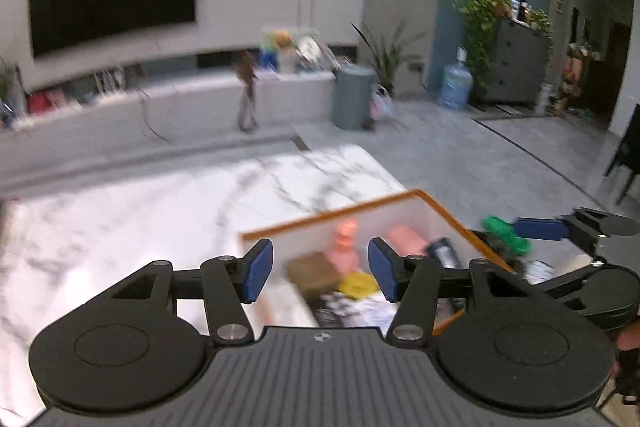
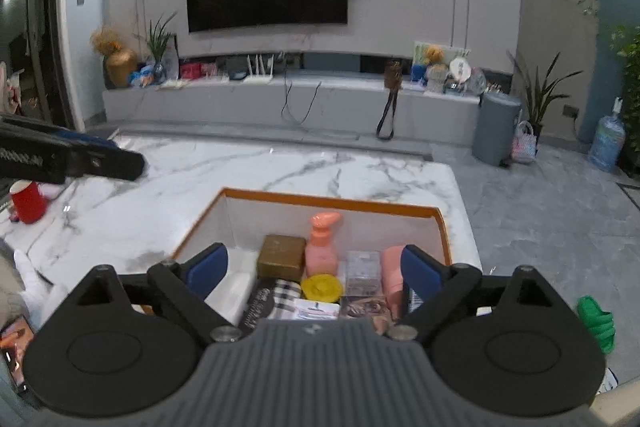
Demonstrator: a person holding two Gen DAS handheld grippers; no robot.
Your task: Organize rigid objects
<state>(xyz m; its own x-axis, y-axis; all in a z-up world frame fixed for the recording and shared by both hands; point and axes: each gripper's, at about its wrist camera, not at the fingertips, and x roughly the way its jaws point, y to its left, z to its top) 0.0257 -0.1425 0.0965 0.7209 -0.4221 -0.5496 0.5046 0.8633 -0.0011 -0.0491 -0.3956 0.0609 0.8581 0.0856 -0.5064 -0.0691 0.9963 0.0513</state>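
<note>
Both grippers hang above the white bin (image 2: pixel 240 195) with the orange rim, which sits low and centre in the right wrist view on the marble worktop (image 2: pixel 280 167). The left gripper (image 1: pixel 320 269) has its jaws partly apart with nothing between them; the right gripper (image 2: pixel 314 273) has its jaws spread wide, also empty.

The bin looks nearly packed, so the job seems close to done. To finish well, I would go next for whatever loose piece remains, such as the red cup (image 2: pixel 27 202) at the left edge of that view, take it squarely across its body, and lower it into the bare left part of the bin without knocking the upright bottle.

Inside the bin I count one pink pump bottle (image 2: pixel 322 247), one brown box (image 2: pixel 281 257), one yellow lid (image 2: pixel 321 286), one clear case (image 2: pixel 363 271) and one pink tube (image 2: pixel 392 273). Flat printed packs lie in front, too hidden to count.
</note>
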